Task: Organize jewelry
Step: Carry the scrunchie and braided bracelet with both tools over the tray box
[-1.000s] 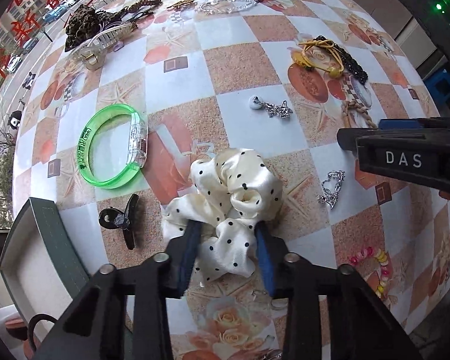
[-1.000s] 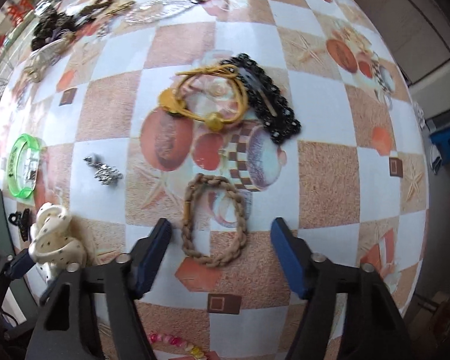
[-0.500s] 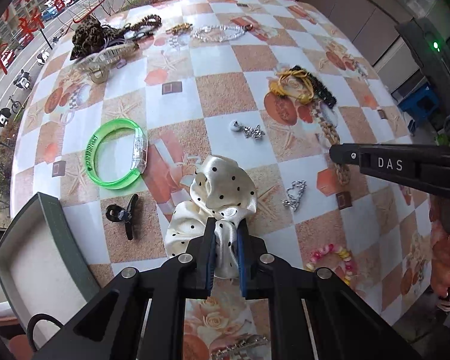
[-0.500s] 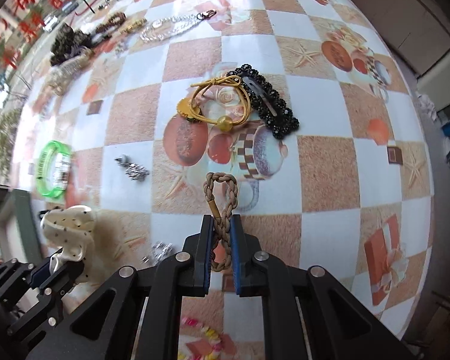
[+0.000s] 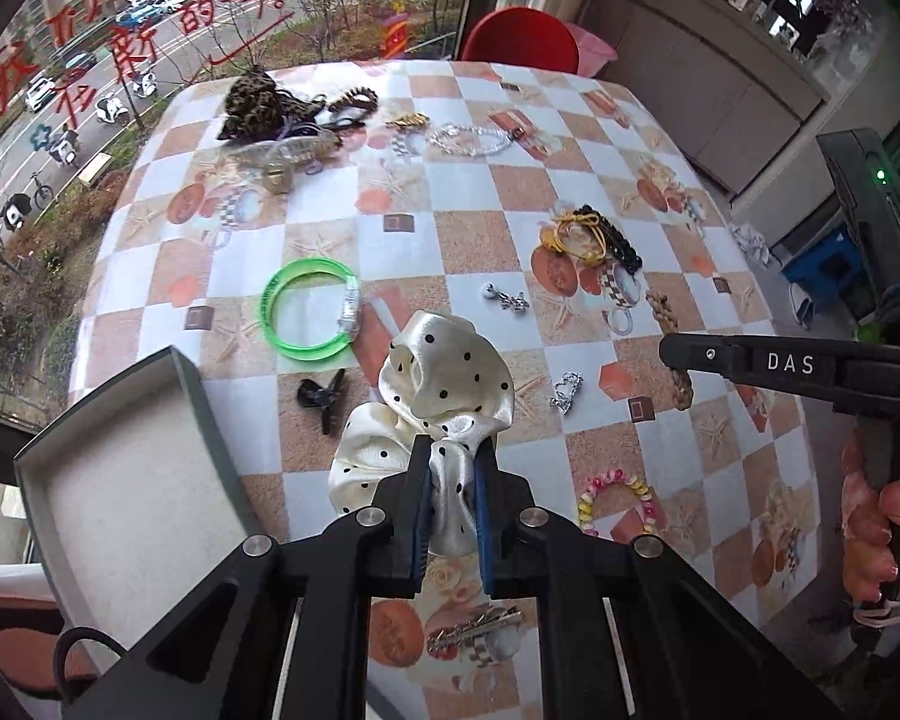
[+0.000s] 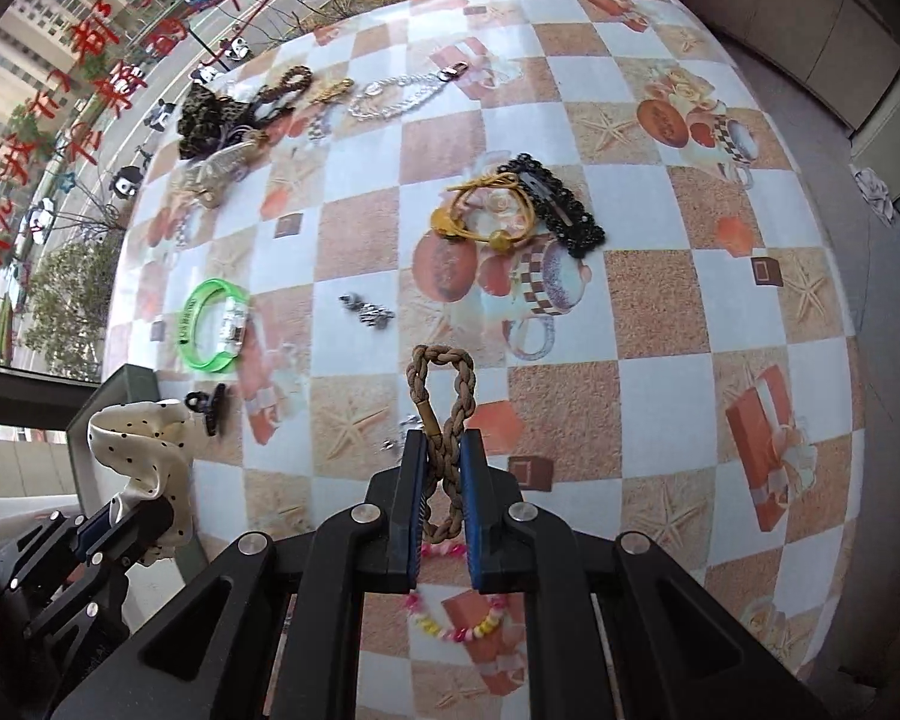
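Observation:
My left gripper (image 5: 452, 468) is shut on a cream polka-dot scrunchie (image 5: 444, 384) and holds it above the table, just right of an open grey box (image 5: 132, 474). My right gripper (image 6: 444, 450) is shut on a braided brown bracelet (image 6: 441, 396), lifted off the table. The right gripper also shows in the left wrist view (image 5: 678, 360) with the bracelet (image 5: 683, 387) hanging from it. The scrunchie (image 6: 138, 450) and left gripper (image 6: 120, 531) show at the left of the right wrist view.
On the checked tablecloth (image 5: 468, 234) lie a green bangle (image 5: 309, 315), black claw clip (image 5: 324, 396), silver heart charm (image 5: 567, 393), small silver charm (image 5: 504, 297), yellow hair tie and black barrette (image 6: 522, 210), bead bracelet (image 5: 615, 501), silver chain (image 6: 402, 93) and a leopard scrunchie pile (image 5: 258, 105).
Both grippers closed on their items and lifted them: the left on the scrunchie, the right on the braided bracelet. Both have pulled back and up from the table.

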`<state>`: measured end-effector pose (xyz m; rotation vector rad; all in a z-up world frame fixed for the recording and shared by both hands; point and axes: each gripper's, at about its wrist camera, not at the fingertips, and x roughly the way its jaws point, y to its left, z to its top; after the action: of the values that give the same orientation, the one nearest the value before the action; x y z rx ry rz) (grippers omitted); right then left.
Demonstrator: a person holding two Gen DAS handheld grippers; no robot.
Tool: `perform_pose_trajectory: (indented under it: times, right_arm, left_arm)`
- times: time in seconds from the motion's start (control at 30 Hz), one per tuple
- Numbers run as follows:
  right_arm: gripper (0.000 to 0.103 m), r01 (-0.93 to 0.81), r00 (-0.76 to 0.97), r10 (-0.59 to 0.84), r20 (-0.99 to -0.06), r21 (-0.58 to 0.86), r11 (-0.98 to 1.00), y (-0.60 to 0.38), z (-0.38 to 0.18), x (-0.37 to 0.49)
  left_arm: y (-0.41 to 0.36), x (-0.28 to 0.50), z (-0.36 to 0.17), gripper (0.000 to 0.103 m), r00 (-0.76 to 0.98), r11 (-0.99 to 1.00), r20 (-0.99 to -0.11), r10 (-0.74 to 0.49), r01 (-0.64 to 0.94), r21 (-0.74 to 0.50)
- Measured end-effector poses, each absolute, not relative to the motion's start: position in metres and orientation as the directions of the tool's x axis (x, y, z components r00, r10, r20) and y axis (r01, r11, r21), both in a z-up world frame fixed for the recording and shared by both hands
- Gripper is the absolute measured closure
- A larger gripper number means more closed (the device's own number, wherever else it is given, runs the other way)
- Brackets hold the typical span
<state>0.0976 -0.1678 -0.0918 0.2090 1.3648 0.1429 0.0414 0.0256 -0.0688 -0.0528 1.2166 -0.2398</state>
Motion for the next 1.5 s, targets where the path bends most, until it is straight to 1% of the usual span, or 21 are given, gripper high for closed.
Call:
perform_pose_trajectory:
  times: [0.3, 0.57, 0.7, 0.9, 1.03, 1.23, 1.43, 1.47, 1.5]
  right_arm:
    - [0.091, -0.115, 0.207, 0.311, -0.928, 0.293, 0.949, -0.105, -0.058, 0.091]
    - [0.091, -0.272, 0.149, 0.394, -0.907, 0.345, 0.898, -0.006, -0.056, 0.092]
    - [0.091, -0.322, 0.103, 0.416, -0.904, 0.365, 0.874, 0.044, -0.067, 0.092]
    - [0.091, -0.363, 0.032, 0.416, -0.909, 0.377, 0.852, 0.102, -0.092, 0.094]
    - [0.091, -0.34, -0.016, 0.415, -0.91, 0.396, 0.853, 0.127, -0.117, 0.102]
    - [0.091, -0.323, -0.067, 0.401, -0.914, 0.4, 0.858, 0.144, -0.149, 0.115]
    - [0.09, -0.3, -0.105, 0.383, -0.918, 0.396, 0.868, 0.149, -0.171, 0.128]
    - [0.089, -0.301, -0.112, 0.377, -0.919, 0.393, 0.869, 0.15, -0.175, 0.129]
    - [0.088, -0.299, -0.116, 0.374, -0.92, 0.391, 0.87, 0.151, -0.178, 0.131]
  left_arm:
    - [0.084, 0.019, -0.047, 0.087, 0.387, 0.987, -0.908, -0.161, 0.039, -0.158]
    - [0.16, -0.001, -0.061, 0.087, 0.385, 0.985, -0.921, -0.06, -0.129, -0.119]
    - [0.193, -0.005, -0.079, 0.087, 0.361, 0.976, -0.933, -0.013, -0.198, -0.09]
    - [0.226, 0.003, -0.108, 0.087, 0.329, 0.966, -0.944, 0.033, -0.251, -0.054]
    - [0.24, 0.015, -0.128, 0.087, 0.305, 0.965, -0.95, 0.062, -0.261, -0.021]
    - [0.25, 0.021, -0.151, 0.087, 0.278, 0.963, -0.958, 0.071, -0.27, -0.007]
    - [0.244, 0.024, -0.164, 0.086, 0.256, 0.973, -0.964, 0.071, -0.231, 0.01]
    - [0.243, 0.024, -0.165, 0.082, 0.254, 0.974, -0.964, 0.076, -0.226, 0.017]
    - [0.242, 0.024, -0.165, 0.074, 0.254, 0.974, -0.964, 0.083, -0.225, 0.025]
